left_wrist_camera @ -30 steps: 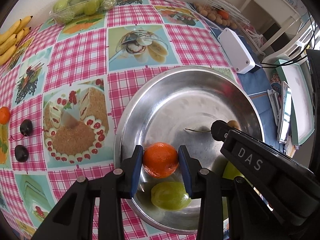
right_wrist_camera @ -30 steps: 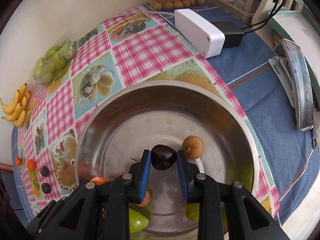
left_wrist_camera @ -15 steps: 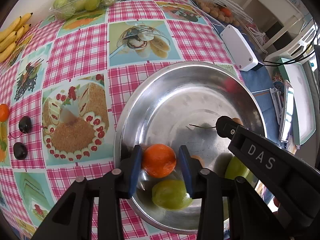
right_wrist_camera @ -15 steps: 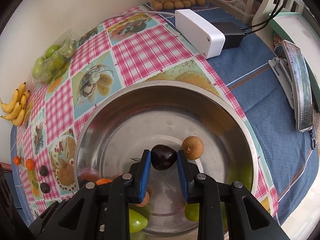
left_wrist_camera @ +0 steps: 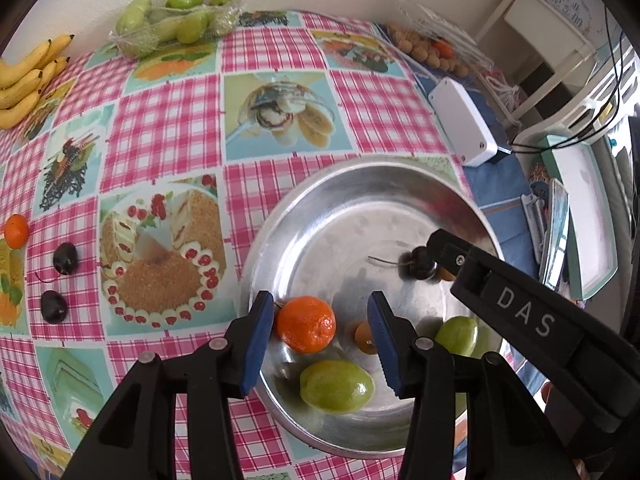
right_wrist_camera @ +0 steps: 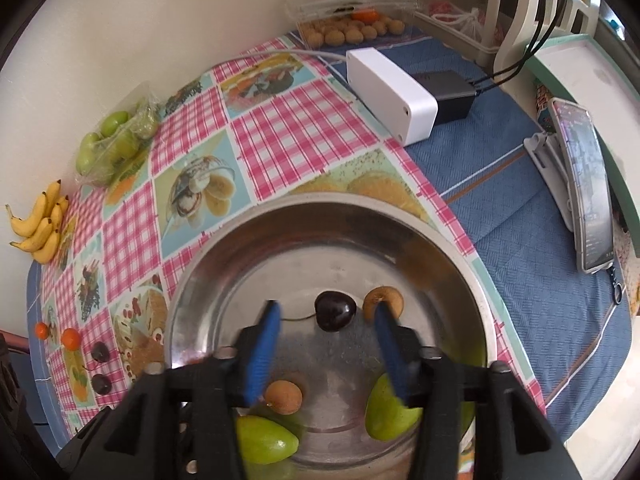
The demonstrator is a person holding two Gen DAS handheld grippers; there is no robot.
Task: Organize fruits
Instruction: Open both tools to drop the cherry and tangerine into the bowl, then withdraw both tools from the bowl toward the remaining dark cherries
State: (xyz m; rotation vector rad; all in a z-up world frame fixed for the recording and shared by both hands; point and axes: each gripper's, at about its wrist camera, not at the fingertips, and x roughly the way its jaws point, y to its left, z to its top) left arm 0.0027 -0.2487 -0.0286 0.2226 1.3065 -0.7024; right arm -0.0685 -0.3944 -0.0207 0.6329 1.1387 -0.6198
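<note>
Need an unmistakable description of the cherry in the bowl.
Find the big steel bowl on the checked tablecloth. Near its middle lies the cherry, beside a tan round fruit. It is the bowl's only dark, glossy fruit, with a thin stem.

The table (left_wrist_camera: pixel 168 128), under a pink checked cloth, carries a steel bowl (left_wrist_camera: pixel 320 216) at five o'clock, bananas (left_wrist_camera: pixel 28 76) at ten, cherries (left_wrist_camera: pixel 65 258) at nine.

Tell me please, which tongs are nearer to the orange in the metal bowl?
Left. The left tongs stand around the orange with jaws opening, its peel close to one blue pad. The right tongs open around the dark cherry, further across the metal bowl.
</note>
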